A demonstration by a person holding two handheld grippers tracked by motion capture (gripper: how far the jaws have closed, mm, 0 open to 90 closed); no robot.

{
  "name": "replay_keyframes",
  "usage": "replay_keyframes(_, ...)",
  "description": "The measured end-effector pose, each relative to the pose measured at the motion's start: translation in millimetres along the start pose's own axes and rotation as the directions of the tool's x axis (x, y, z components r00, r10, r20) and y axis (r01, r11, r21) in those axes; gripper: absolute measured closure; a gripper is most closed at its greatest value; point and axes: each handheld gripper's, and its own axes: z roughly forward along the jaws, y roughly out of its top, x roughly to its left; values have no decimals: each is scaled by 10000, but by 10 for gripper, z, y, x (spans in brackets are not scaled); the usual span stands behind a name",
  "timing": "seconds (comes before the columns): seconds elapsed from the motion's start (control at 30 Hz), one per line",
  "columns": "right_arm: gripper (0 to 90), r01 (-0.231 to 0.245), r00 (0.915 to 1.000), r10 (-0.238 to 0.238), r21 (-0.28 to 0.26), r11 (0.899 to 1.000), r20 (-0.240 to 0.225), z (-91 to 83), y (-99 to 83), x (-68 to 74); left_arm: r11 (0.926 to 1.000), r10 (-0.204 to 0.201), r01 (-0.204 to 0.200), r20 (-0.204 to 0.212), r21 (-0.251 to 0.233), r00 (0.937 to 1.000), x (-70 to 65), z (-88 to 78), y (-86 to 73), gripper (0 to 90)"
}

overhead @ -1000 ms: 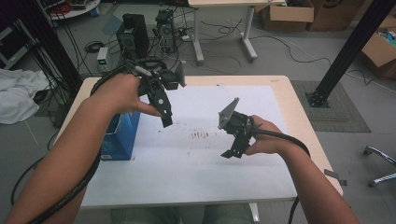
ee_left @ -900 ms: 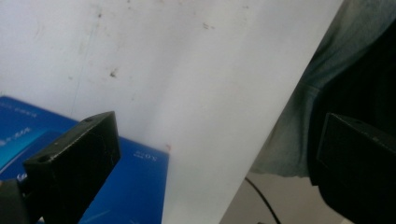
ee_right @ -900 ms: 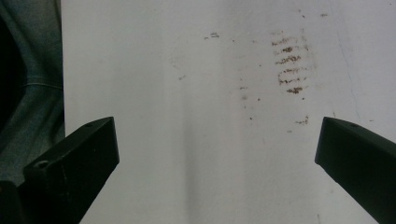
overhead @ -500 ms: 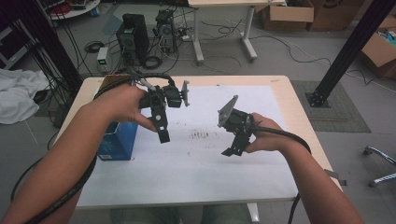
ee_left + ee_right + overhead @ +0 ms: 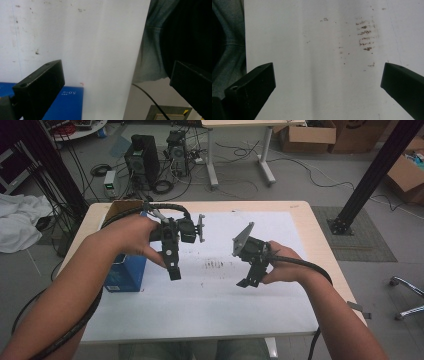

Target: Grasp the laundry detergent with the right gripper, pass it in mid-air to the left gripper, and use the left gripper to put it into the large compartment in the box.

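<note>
Nearest the camera, along the bottom edge of the high view, two forearms are seen reaching forward over the worktop (image 5: 310,215), each with a thick black cable trailing back along it. The left tool (image 5: 173,270) is held above the white sheet (image 5: 210,300) that covers most of the worktop, its jaws pointed down and toward the person. In the left gripper view its two black jaws are set wide apart with nothing between them, and the white sheet, a corner of the blue box (image 5: 65,105) and a fold of denim (image 5: 150,55) are seen beyond them. The right tool (image 5: 248,280) is held by the right hand (image 5: 280,265) over the middle of the sheet, well apart from the left tool, a grey three-cornered plate standing up from its top. In the right gripper view its jaws are likewise spread wide and empty, with a patch of brown smudges (image 5: 364,35) on the sheet ahead. The same smudges (image 5: 215,265) are seen in the high view between the two tools. The blue box (image 5: 125,272) stands at the left edge of the worktop, partly hidden by the left arm. Farther off, on the floor, computer towers (image 5: 142,157), loose cables, cardboard boxes (image 5: 307,137) and a heap of white cloth (image 5: 20,222) are seen.
</note>
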Motion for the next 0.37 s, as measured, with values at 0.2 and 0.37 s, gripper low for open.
replay_keyframes(0.2,0,-13,10000,13,-22,10000,5,-5,2,-1,10000,-32,32,-31,-57,10000,6,-2,-23,1)
replay_keyframes(0.37,0,8,10000,-8,13,10000,8,-1,12,-1,10000,-24,25,65,-95,10000,11,-3,-45,1)
